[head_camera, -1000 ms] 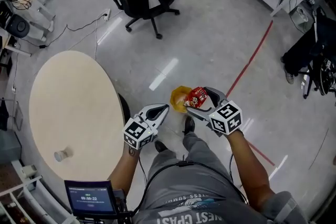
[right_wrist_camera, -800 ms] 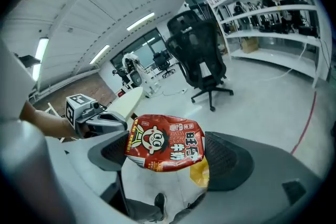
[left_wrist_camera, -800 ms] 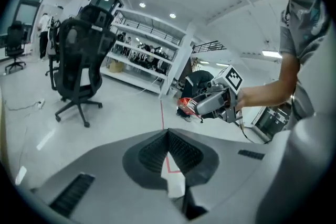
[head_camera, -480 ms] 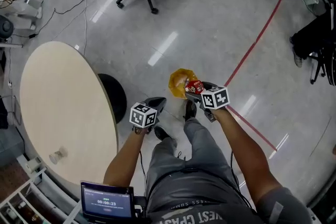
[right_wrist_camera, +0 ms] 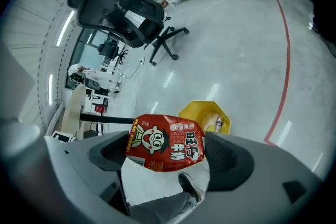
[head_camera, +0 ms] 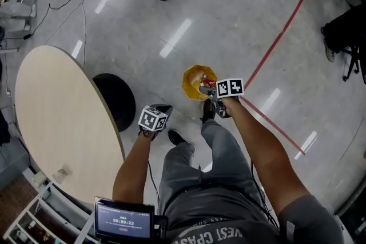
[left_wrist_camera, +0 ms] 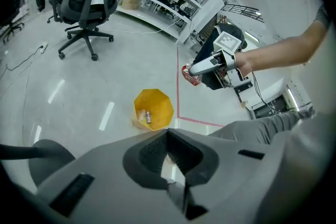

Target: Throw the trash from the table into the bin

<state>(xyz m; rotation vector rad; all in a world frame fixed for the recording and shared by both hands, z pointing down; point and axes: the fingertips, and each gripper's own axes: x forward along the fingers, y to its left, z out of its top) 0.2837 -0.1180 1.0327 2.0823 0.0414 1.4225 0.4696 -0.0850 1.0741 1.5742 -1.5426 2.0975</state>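
Jaws of the right gripper [head_camera: 207,88] stand wide, clamped on a red packet [right_wrist_camera: 165,144] held up by the right rim of the yellow bin [head_camera: 193,78], not yet let go. A small bottle [left_wrist_camera: 148,117] already lies inside. Left gripper [head_camera: 162,109] jaws are closed and empty. One small pale item [head_camera: 61,171] lies on the round surface [head_camera: 57,106] at far left, probably trash left to fetch.

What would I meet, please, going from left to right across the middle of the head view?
Round table → black table base → left claw → yellow bin → red floor line.
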